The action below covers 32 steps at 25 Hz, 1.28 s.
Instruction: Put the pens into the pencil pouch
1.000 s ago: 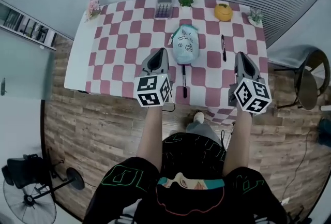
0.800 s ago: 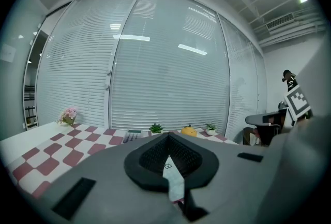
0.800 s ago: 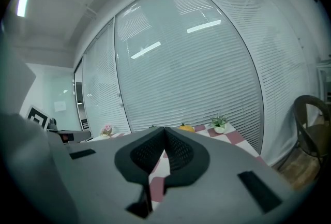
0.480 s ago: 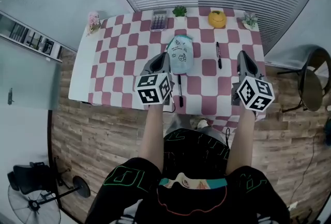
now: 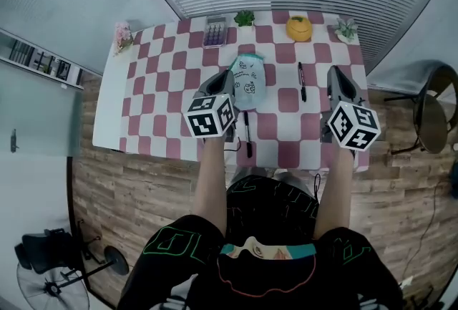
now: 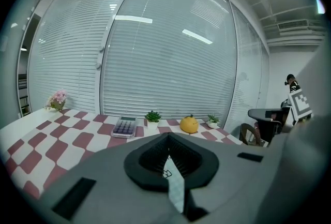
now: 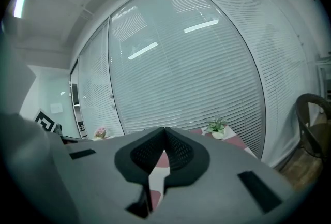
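A light blue pencil pouch (image 5: 247, 79) with doodles lies at the middle of the checked table (image 5: 159, 86). One black pen (image 5: 301, 81) lies to its right. Another black pen (image 5: 247, 135) lies in front of it, near the table's front edge. My left gripper (image 5: 225, 76) is shut and empty, its tip just left of the pouch. A strip of the pouch (image 6: 175, 187) shows below its closed jaws (image 6: 166, 135). My right gripper (image 5: 335, 73) is shut and empty, to the right of the first pen. Its closed jaws (image 7: 164, 129) point toward the blinds.
Along the table's far edge stand pink flowers (image 5: 122, 34), a calculator (image 5: 213, 32), a small plant (image 5: 244, 18), an orange ornament (image 5: 298, 28) and another plant (image 5: 347, 30). A chair (image 5: 429, 115) stands on the floor to the right of the table.
Both grippers have moved forward over the table; the left one now reaches beside the pouch. Pouch and pens lie where they were. Both jaws stayed shut.
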Each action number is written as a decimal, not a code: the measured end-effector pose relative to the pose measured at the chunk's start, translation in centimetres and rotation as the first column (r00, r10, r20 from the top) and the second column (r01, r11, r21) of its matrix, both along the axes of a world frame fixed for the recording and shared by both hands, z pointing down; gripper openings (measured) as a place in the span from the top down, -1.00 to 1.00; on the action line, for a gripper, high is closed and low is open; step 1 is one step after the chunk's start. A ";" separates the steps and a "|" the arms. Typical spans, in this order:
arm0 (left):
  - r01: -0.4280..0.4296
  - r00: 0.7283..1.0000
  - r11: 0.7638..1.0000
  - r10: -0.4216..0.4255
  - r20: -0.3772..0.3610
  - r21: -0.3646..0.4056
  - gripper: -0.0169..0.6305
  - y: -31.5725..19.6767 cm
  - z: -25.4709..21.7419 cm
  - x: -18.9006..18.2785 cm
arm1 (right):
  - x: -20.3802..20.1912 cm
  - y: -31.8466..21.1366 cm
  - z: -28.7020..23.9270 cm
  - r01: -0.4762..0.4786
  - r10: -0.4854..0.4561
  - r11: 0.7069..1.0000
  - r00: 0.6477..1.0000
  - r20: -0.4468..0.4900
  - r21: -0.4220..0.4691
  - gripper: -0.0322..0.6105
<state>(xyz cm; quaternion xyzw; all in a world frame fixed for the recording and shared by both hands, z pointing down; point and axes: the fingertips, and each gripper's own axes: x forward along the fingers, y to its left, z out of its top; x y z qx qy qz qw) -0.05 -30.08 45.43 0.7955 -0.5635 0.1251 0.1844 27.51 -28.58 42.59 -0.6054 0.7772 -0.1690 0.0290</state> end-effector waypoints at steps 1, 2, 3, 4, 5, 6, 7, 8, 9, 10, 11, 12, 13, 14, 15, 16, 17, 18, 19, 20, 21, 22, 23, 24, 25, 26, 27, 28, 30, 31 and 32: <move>-0.004 1.000 1.000 0.004 0.002 -0.015 0.95 -0.4 0.4 0.0 | -0.3 -0.4 0.3 0.004 -0.004 1.000 1.000 0.002 -0.007 0.89; -0.008 1.000 0.999 0.008 0.005 -0.033 0.95 -0.8 1.0 -0.1 | -0.6 -0.8 0.7 0.009 -0.009 1.000 1.000 0.004 -0.013 0.89; -0.010 1.000 0.999 0.011 0.009 -0.052 0.94 -1.1 1.6 -0.1 | -1.0 -1.1 1.0 0.015 -0.015 1.000 1.000 0.005 -0.021 0.89; -0.011 1.000 0.997 0.012 0.011 -0.072 0.93 -1.5 2.2 -0.2 | -1.4 -1.4 1.4 0.020 -0.020 0.999 1.000 0.006 -0.029 0.89; -0.012 1.000 0.996 0.013 0.012 -0.090 0.93 -1.8 2.8 -0.2 | -1.7 -1.7 1.7 0.026 -0.025 0.999 1.000 0.005 -0.037 0.89; -0.012 1.000 0.994 0.013 0.012 -0.107 0.91 -2.1 3.4 -0.3 | -2.1 -2.0 2.1 0.030 -0.030 0.998 1.000 0.004 -0.046 0.89; -0.013 1.000 0.992 0.015 0.009 -0.124 0.89 -2.5 3.9 -0.4 | -2.4 -2.3 2.5 0.034 -0.034 0.998 0.999 0.003 -0.056 0.89; -0.018 1.000 0.990 0.018 0.004 -0.140 0.86 -2.8 4.5 -0.4 | -2.6 -2.5 3.0 0.036 -0.036 0.997 0.999 0.003 -0.066 0.89; -0.025 1.000 0.987 0.025 -0.004 -0.158 0.81 -3.2 5.0 -0.3 | -2.8 -2.7 3.4 0.036 -0.035 0.996 0.999 0.004 -0.076 0.89; -0.036 0.999 0.983 0.035 -0.013 -0.178 0.74 -3.5 5.6 -0.1 | -2.8 -2.9 3.9 0.034 -0.033 0.996 0.999 0.005 -0.087 0.89; -0.048 0.999 0.979 0.045 -0.021 -0.199 0.68 -3.7 6.2 0.1 | -2.9 -3.1 4.3 0.031 -0.030 0.995 1.000 0.007 -0.097 0.89; -0.059 0.998 0.974 0.055 -0.024 -0.220 0.62 -4.0 6.9 0.3 | -2.9 -3.3 4.6 0.028 -0.027 0.994 1.000 0.009 -0.106 0.89; -0.067 0.998 0.969 0.063 -0.024 -0.239 0.57 -4.1 7.5 0.5 | -3.0 -3.4 4.9 0.025 -0.024 0.993 1.000 0.011 -0.114 0.89; -0.072 0.997 0.964 0.069 -0.022 -0.257 0.52 -4.3 8.1 0.6 | -3.0 -3.6 5.2 0.023 -0.022 0.992 1.000 0.013 -0.120 0.89; -0.077 0.997 0.959 0.074 -0.022 -0.271 0.46 -4.5 8.6 0.6 | -3.1 -3.8 5.5 0.022 -0.020 0.992 1.000 0.014 -0.126 0.89; -0.081 0.997 0.956 0.077 -0.024 -0.283 0.38 -4.7 9.0 0.7 | -3.3 -3.9 5.7 0.022 -0.020 0.991 1.000 0.015 -0.132 0.89; -0.086 0.996 0.952 0.082 -0.026 -0.293 0.28 -4.8 9.4 0.7 | -3.5 -4.1 6.0 0.023 -0.021 0.990 1.000 0.017 -0.137 0.89; -0.092 0.996 0.949 0.087 -0.030 -0.303 0.18 -5.0 9.8 0.9 | -3.7 -4.2 6.2 0.025 -0.023 0.990 1.000 0.018 -0.142 0.89; -0.100 0.995 0.944 0.094 -0.036 -0.315 0.07 -5.2 10.2 1.0 | -3.9 -4.3 6.5 0.027 -0.025 0.989 1.000 0.019 -0.147 0.89; -0.109 0.994 0.938 0.101 -0.042 -0.329 -0.08 -5.3 10.6 1.2 | -4.0 -4.4 6.7 0.029 -0.026 0.988 0.999 0.020 -0.151 0.89; -0.116 0.993 0.933 0.107 -0.044 -0.342 -0.20 -5.5 10.9 1.4 | -4.2 -4.5 6.8 0.030 -0.027 0.987 0.999 0.022 -0.156 0.89; -0.119 0.993 0.929 0.113 -0.037 -0.351 -0.27 -5.7 11.2 1.5 | -4.4 -4.6 7.0 0.030 -0.027 0.987 0.999 0.023 -0.160 0.89; -0.117 0.993 0.926 0.117 -0.022 -0.358 -0.29 -5.9 11.6 1.5 | -4.5 -4.7 7.1 0.031 -0.027 0.986 0.999 0.024 -0.164 0.89; -0.112 0.993 0.925 0.120 0.000 -0.363 -0.30 -6.2 11.9 1.5 | -4.6 -4.8 7.3 0.030 -0.026 0.986 0.999 0.025 -0.167 0.89; -0.104 0.992 0.925 0.121 0.023 -0.366 -0.30 -6.5 12.1 1.4 | -4.6 -4.9 7.4 0.029 -0.025 0.985 0.999 0.025 -0.170 0.89; -0.094 0.992 0.926 0.119 0.046 -0.367 -0.30 -6.9 12.3 1.3 | -4.6 -4.9 7.5 0.027 -0.023 0.985 0.999 0.026 -0.173 0.89; -0.083 0.991 0.927 0.115 0.067 -0.367 -0.28 -7.2 12.5 1.2 | -4.6 -5.0 7.7 0.025 -0.021 0.984 0.999 0.026 -0.176 0.89; -0.072 0.990 0.928 0.111 0.086 -0.366 -0.25 -7.5 12.6 1.2 | -4.6 -5.0 7.8 0.023 -0.019 0.984 0.999 0.027 -0.179 0.89; -0.056 0.987 0.928 0.107 0.120 -0.369 -0.18 -8.1 13.0 1.0 | -4.5 -5.1 8.1 0.019 -0.014 0.982 1.000 0.028 -0.185 0.89; -0.051 0.985 0.926 0.108 0.134 -0.374 -0.14 -8.4 13.2 1.0 | -4.4 -5.1 8.3 0.018 -0.012 0.982 1.000 0.028 -0.188 0.89; -0.047 0.983 0.924 0.111 0.146 -0.380 -0.12 -8.6 13.5 1.0 | -4.4 -5.2 8.4 0.016 -0.011 0.981 1.000 0.029 -0.192 0.89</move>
